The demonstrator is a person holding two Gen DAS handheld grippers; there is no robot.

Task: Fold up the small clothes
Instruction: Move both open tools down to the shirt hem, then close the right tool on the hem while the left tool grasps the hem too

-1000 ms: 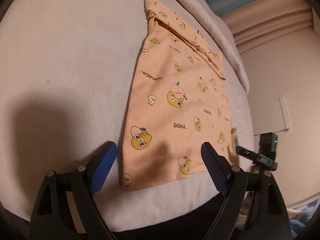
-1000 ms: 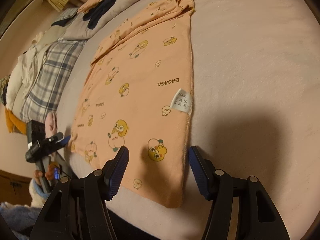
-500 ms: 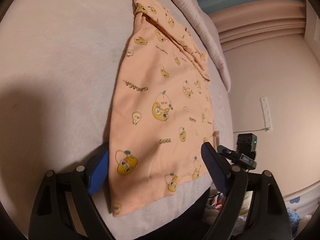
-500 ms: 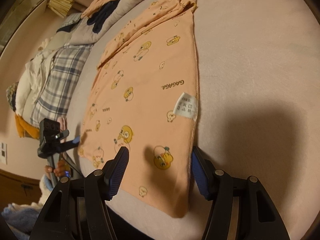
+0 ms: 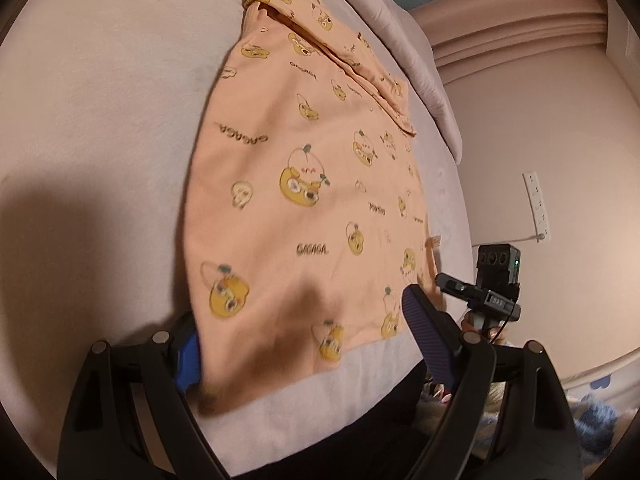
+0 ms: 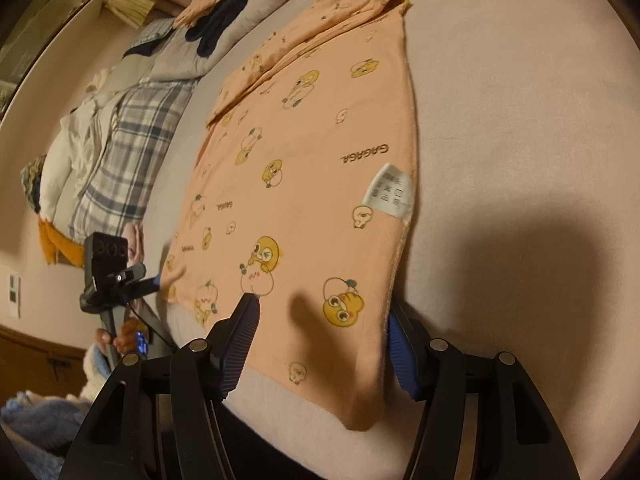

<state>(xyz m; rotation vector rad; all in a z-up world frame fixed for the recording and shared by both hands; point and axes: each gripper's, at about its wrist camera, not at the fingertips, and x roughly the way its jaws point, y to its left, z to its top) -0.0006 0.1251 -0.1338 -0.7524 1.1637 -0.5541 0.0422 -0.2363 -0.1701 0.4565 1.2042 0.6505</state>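
Note:
A peach child's garment (image 5: 304, 184) printed with yellow cartoon faces lies flat on the pale bed sheet (image 5: 100, 120), its far end folded over. My left gripper (image 5: 300, 312) is open astride the garment's near left corner. The cloth edge covers part of its left finger (image 5: 186, 356). The same garment (image 6: 312, 168) shows a white care label (image 6: 390, 194) by its right edge. My right gripper (image 6: 322, 308) is open astride the near right corner, its right finger (image 6: 402, 356) partly behind the cloth edge. Each view shows the other gripper at the bed's edge: right (image 5: 496, 280), left (image 6: 108, 276).
A plaid cloth (image 6: 116, 168), white bedding and a dark garment (image 6: 224, 28) are piled along the far left of the bed. A rolled duvet (image 5: 404, 40) runs behind the garment. A wall socket strip (image 5: 536, 208) is at the right. The bed's front edge is just below the grippers.
Both grippers have closed in on the garment's near corners. Each outer finger, first beside the cloth on the sheet, is now partly hidden by the cloth edge. Jaw widths look unchanged.

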